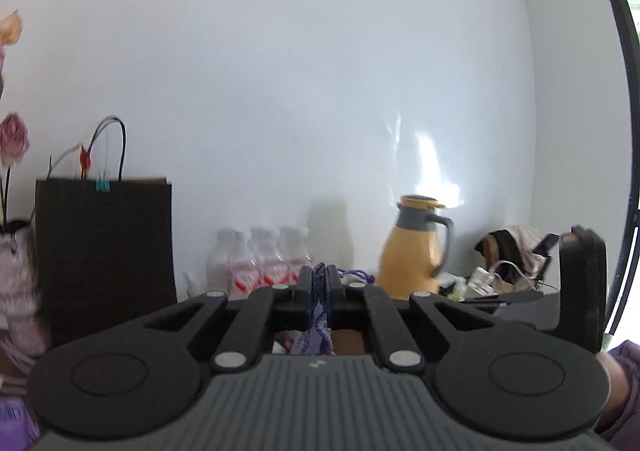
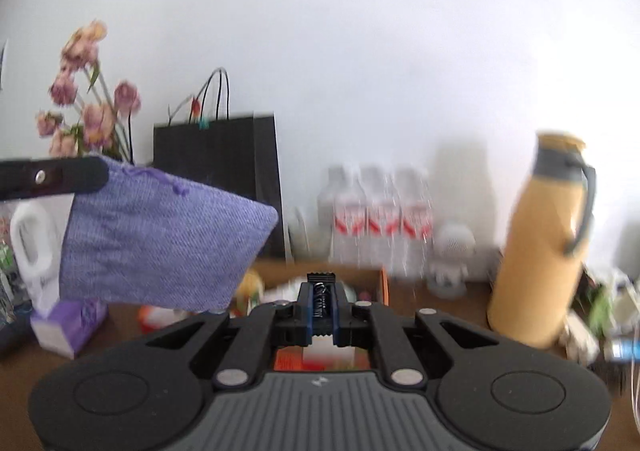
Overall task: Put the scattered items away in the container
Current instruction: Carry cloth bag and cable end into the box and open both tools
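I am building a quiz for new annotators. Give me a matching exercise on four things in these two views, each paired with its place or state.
Things:
1. purple woven fabric pouch
2. yellow thermos jug with grey handle
3. black paper gift bag
4. small metal spring

Places or states:
A. pinched in the right gripper
B. standing against the wall, beside dried pink flowers
C. held in the air by the left gripper
D. upright on the brown table, far right

Pairs: 1-C, 2-D, 3-B, 4-A
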